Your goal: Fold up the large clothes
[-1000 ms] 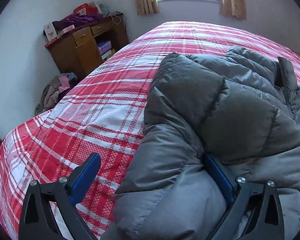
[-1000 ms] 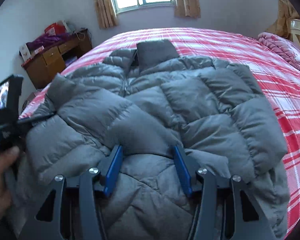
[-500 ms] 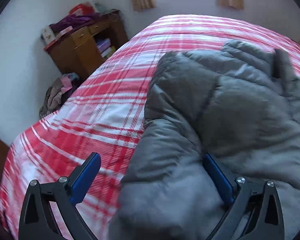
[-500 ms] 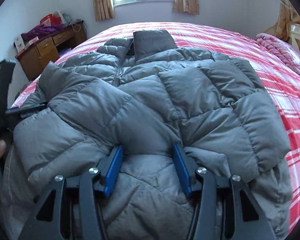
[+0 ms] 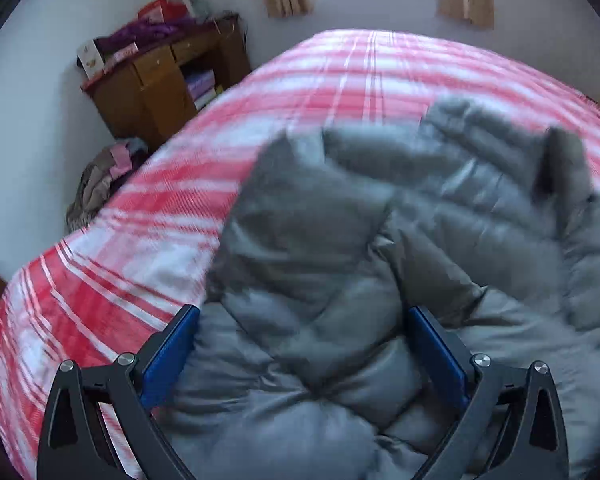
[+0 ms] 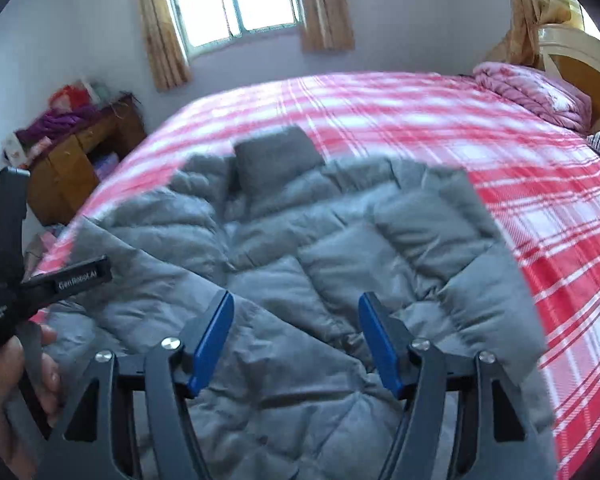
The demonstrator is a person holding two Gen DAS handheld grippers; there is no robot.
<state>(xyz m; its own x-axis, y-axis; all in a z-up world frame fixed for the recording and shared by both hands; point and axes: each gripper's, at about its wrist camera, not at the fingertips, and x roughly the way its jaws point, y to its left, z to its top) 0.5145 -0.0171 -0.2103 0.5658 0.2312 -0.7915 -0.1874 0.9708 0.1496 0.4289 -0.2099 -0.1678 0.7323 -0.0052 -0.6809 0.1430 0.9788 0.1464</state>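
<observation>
Both grippers hover low over the bed: the right gripper has just been opening, its blue pads standing apart with the grey puffer jacket lying under the gap and no fabric pinched; the left gripper stands spread wide, jacket padding bulging up between its pads, and whether they press on it cannot be told through the blur.

Largest is the bed, covered by a red-and-white plaid sheet that fills both views from about nine o'clock round to three. On it lies the jacket, front up, collar toward twelve o'clock and hem toward six. In the right wrist view both sleeves are folded in across the body; the one at two o'clock lies along the jacket's edge.

At ten o'clock a wooden desk stands against the wall, piled with purple and red things. Below it, near nine o'clock, a heap of clothes sits on the floor. A pink quilt is bunched at two o'clock by the headboard. A curtained window is at twelve. At eight o'clock the person's left hand grips its tool's handle.
</observation>
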